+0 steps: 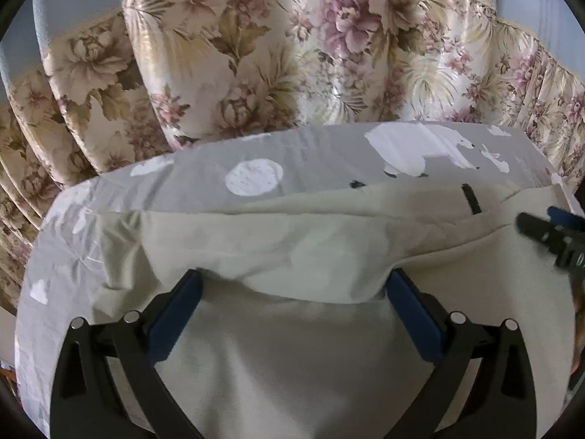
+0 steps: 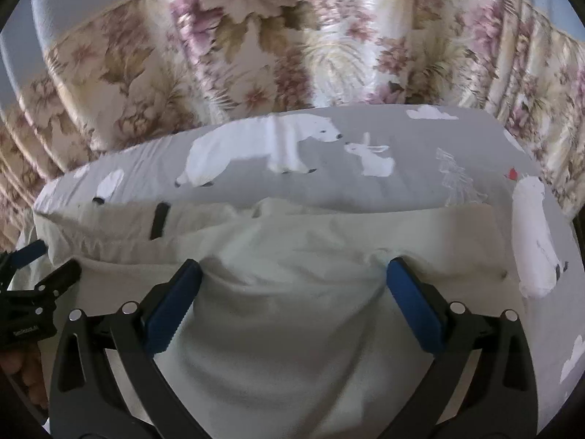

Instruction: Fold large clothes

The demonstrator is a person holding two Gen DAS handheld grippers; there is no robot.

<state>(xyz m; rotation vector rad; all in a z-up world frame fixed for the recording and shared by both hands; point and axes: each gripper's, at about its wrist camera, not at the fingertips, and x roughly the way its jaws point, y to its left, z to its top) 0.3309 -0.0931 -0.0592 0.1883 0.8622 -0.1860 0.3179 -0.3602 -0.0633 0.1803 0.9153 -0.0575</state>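
Note:
A large cream garment (image 1: 292, 358) lies spread on a grey sheet (image 1: 204, 161) printed with white bears. A short black strip (image 1: 471, 199) sits near its far edge. My left gripper (image 1: 292, 285) is open, its blue pads (image 1: 172, 314) straddling a raised fold of the cloth. The right gripper (image 1: 548, 232) shows at the right edge of the left wrist view. In the right wrist view my right gripper (image 2: 294, 278) is also open over a rumpled fold of the garment (image 2: 292, 347). The black strip (image 2: 159, 223) lies to its left, beside the left gripper (image 2: 36, 278).
A floral curtain (image 1: 256, 55) hangs in folds just behind the bed's far edge. The grey sheet (image 2: 420, 183) shows a bear and a rabbit print beyond the garment. A hand (image 2: 22, 373) holds the left gripper at the lower left of the right wrist view.

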